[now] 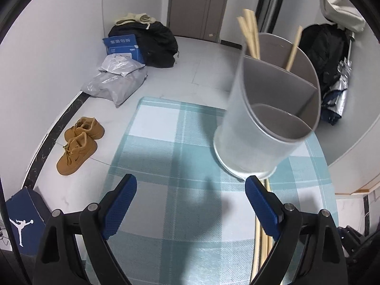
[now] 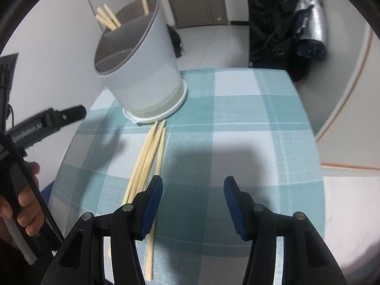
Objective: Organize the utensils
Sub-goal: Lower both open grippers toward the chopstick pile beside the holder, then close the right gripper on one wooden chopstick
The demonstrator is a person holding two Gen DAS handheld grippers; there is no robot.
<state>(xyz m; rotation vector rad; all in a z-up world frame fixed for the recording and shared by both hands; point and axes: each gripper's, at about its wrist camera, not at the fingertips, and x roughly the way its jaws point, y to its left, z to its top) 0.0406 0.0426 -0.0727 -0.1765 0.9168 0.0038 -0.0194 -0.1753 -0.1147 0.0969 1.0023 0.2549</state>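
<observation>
A grey divided utensil holder (image 1: 266,123) stands on the teal checked tablecloth (image 1: 175,156); it also shows in the right wrist view (image 2: 144,71). Several wooden chopsticks (image 1: 250,35) stand in its far compartment. Three loose chopsticks (image 2: 148,163) lie on the cloth in front of the holder, passing under my right gripper's left finger; they also show by my left gripper's right finger (image 1: 262,244). My left gripper (image 1: 191,204) is open and empty, left of the holder. My right gripper (image 2: 193,204) is open and empty above the cloth.
The left hand-held gripper (image 2: 45,123) and the hand holding it show at the left of the right wrist view. On the floor are tan shoes (image 1: 78,142), grey parcels (image 1: 116,80), a black bag (image 1: 152,42) and a blue shoebox (image 1: 23,216). Dark bags (image 2: 285,23) hang at the right.
</observation>
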